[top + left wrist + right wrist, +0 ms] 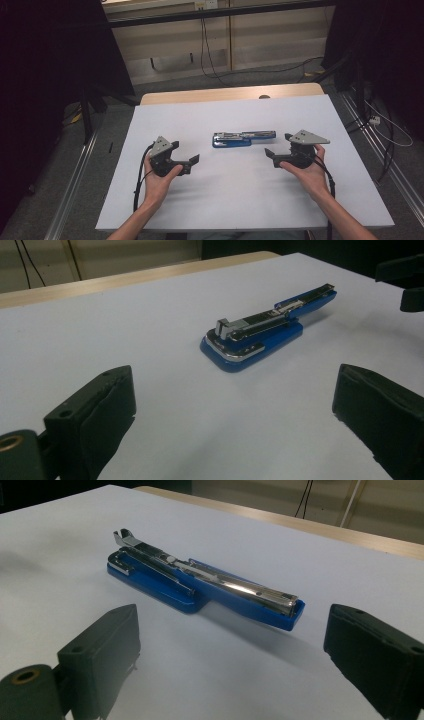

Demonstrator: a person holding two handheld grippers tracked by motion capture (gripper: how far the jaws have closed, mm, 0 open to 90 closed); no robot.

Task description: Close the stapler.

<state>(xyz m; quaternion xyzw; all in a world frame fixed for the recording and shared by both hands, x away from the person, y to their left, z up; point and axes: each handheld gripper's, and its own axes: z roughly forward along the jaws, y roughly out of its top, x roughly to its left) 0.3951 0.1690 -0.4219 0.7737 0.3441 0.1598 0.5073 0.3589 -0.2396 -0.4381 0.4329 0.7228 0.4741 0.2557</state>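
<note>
Blue stapler (243, 138) lying flat near the middle of the white desk (240, 200), swung fully open: blue base to one end, chrome magazine arm stretched out in line with it. No brand, label or lettering readable anywhere on the stapler, neither on the blue plastic nor on the metal rail; surfaces plain in both close views. No writing legible on the desk either.

Left tongs (192, 162) held in the left hand (159, 181) at the left of the desk, pointing toward the stapler, jaws spread wide and released, nothing between them. In the left gripper view, stapler (260, 332) well ahead of the pads (107, 405), apart from them.

Right tongs (276, 145) held in the right hand (306, 172) at the right, also aimed at the stapler, jaws spread and released, nothing gripped. In the right gripper view, stapler (200, 582) ahead of the jaws, near end just beyond them, not touching.

Stapler between the two tongs, closer to the right ones. Wooden edge (230, 94) showing along the far side of the desk.
</note>
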